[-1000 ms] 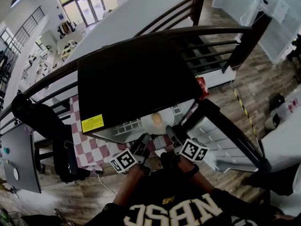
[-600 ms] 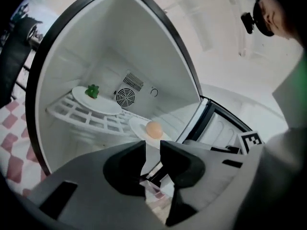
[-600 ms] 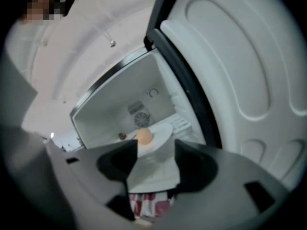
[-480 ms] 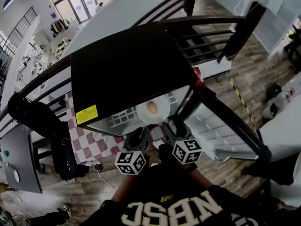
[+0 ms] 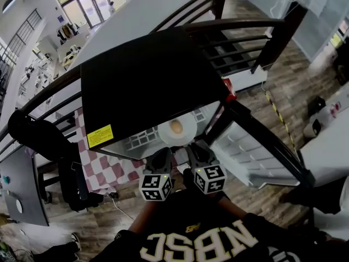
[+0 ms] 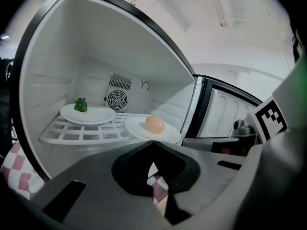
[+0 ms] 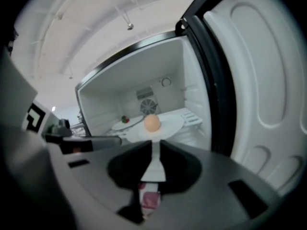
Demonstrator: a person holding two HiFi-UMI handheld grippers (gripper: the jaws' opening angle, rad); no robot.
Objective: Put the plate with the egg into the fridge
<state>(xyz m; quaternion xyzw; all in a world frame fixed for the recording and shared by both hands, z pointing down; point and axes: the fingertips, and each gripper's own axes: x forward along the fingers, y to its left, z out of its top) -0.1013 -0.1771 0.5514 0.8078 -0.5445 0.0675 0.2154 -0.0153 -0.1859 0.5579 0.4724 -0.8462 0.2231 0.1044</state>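
A white plate (image 5: pixel 175 129) with a brown egg (image 5: pixel 176 126) sits on the front edge of the white shelf (image 6: pixel 86 134) inside the open fridge (image 5: pixel 147 86). The egg (image 6: pixel 154 124) shows just past my left gripper (image 6: pixel 152 145), whose jaws are shut with nothing in them. My right gripper (image 7: pixel 153 145) points at the plate (image 7: pixel 160 128) from just in front. Its jaws are closing, a thin gap still shows, and nothing is between them. In the head view both the left gripper (image 5: pixel 163 153) and the right gripper (image 5: pixel 195 148) hover side by side just below the plate.
A second plate (image 6: pixel 88 113) with a small green item rests further back on the same shelf. The fridge door (image 7: pixel 259 80) stands open at the right. A red-checked cloth (image 5: pixel 109 168) lies left of the fridge, beside a black chair (image 5: pixel 43 141). A dark railing (image 5: pixel 245 23) runs behind.
The plate with the egg has gone from in front of the fridge onto the shelf. Both grippers have drawn closer together just behind it.
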